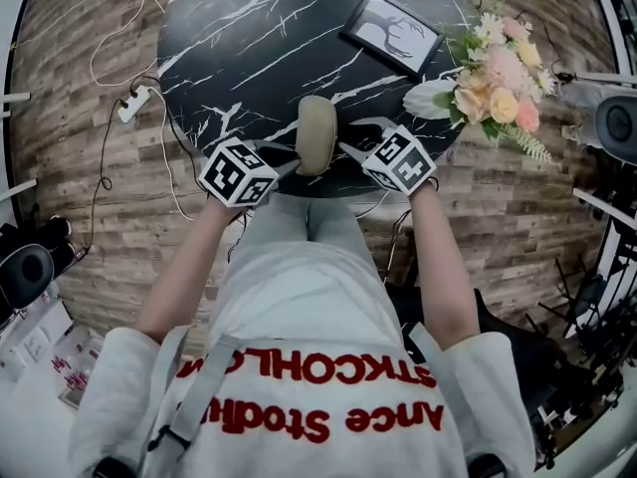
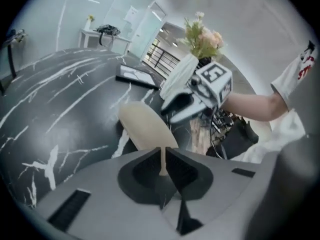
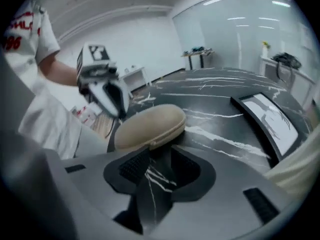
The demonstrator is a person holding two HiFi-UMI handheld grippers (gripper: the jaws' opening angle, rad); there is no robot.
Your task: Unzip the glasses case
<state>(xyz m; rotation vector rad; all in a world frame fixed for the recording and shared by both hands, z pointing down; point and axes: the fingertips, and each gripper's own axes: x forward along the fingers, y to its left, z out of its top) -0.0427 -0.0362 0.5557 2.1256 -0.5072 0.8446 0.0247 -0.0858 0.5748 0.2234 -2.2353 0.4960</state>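
Note:
A beige oval glasses case (image 1: pixel 317 132) lies on the black marble table (image 1: pixel 229 38) near its front edge, between my two grippers. In the left gripper view the case (image 2: pixel 145 126) sits just ahead of my left gripper (image 2: pixel 163 154). Its jaws are closed on a thin beige zipper pull (image 2: pixel 163 165) that runs from the case's near end. My right gripper (image 3: pixel 160 156) stands open beside the case (image 3: pixel 150 126), with only tabletop showing between its jaws. In the head view the left gripper (image 1: pixel 289 163) is at the case's left and the right gripper (image 1: pixel 354 139) at its right.
A framed picture (image 1: pixel 391 33) lies at the back right of the table. A flower bouquet (image 1: pixel 498 78) rests on the table's right edge. On the wooden floor to the left lie a power strip (image 1: pixel 134 103) and white cables.

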